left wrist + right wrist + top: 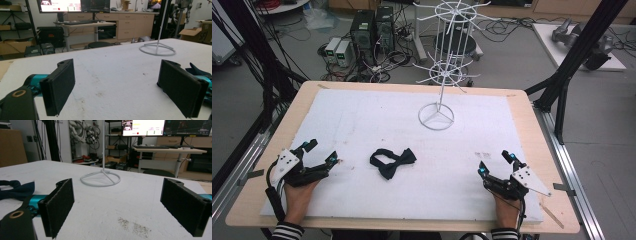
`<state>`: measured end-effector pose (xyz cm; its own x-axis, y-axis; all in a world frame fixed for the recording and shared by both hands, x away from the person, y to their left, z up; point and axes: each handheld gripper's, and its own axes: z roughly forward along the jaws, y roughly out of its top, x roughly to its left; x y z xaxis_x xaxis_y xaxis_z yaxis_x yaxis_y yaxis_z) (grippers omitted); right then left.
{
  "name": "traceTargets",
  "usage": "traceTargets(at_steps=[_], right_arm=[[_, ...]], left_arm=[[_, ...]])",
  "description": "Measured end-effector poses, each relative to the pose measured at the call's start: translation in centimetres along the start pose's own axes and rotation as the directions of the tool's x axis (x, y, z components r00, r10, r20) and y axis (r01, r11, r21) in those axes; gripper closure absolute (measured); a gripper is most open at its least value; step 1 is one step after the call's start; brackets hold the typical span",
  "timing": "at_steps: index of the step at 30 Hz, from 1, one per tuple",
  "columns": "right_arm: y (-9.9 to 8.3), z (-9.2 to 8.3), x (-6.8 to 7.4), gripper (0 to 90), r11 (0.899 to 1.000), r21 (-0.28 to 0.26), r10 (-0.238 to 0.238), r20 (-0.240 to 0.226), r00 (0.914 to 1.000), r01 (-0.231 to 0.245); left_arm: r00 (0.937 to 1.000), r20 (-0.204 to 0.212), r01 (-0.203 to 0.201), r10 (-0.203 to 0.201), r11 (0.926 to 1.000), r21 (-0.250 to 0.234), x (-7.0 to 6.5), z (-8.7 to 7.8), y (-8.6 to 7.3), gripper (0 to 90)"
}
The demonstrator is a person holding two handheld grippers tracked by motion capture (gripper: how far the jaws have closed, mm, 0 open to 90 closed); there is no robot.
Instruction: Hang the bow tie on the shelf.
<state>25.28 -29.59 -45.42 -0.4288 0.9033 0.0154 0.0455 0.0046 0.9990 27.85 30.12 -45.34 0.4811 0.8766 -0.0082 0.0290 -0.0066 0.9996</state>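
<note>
At centre frame of the high view, the bow tie [393, 162] is lying flat on the tabletop [362, 125], below the rack [439, 75]. The left gripper [322, 152] is resting at lower left, jaws gaping wide, nothing between them. The right gripper [496, 163] is sitting at lower right, likewise wide and empty.

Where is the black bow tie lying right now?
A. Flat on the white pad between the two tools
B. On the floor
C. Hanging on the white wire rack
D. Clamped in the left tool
A: the bow tie lies flat on the white pad, between the left tool and right tool, both open and holding nothing.
</note>
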Motion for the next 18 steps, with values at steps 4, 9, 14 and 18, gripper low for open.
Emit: traceTargets(at_steps=[4, 9, 14, 18], right_arm=[[0.0, -0.01, 0.0, 10.9, 1.0, -0.001, 0.003, -0.001, 1.0, -0.003], [0.0, 0.02, -0.05, 10.9, 1.0, -0.005, -0.003, 0.002, 1.0, 0.003], [-0.06, -0.14, 0.05, 10.9, 1.0, -0.015, -0.002, 0.012, 0.9999, 0.002], [-0.06, -0.16, 0.03, 11.0, 1.0, -0.02, 0.004, 0.013, 0.9999, -0.004]], left_arm=[[1.0, 0.002, 0.002, -0.002, 1.0, 0.004, 0.02, 0.03, 0.02, 14.5], [1.0, -0.002, 0.003, -0.003, 0.9999, 0.015, 0.02, 0.13, 0.06, 14.5], [0.9999, 0.001, 0.011, -0.011, 0.9997, 0.024, 0.11, 0.21, 0.09, 14.5], [0.9998, 0.009, 0.018, -0.018, 0.999, 0.04, 0.22, 0.36, 0.17, 14.4]])
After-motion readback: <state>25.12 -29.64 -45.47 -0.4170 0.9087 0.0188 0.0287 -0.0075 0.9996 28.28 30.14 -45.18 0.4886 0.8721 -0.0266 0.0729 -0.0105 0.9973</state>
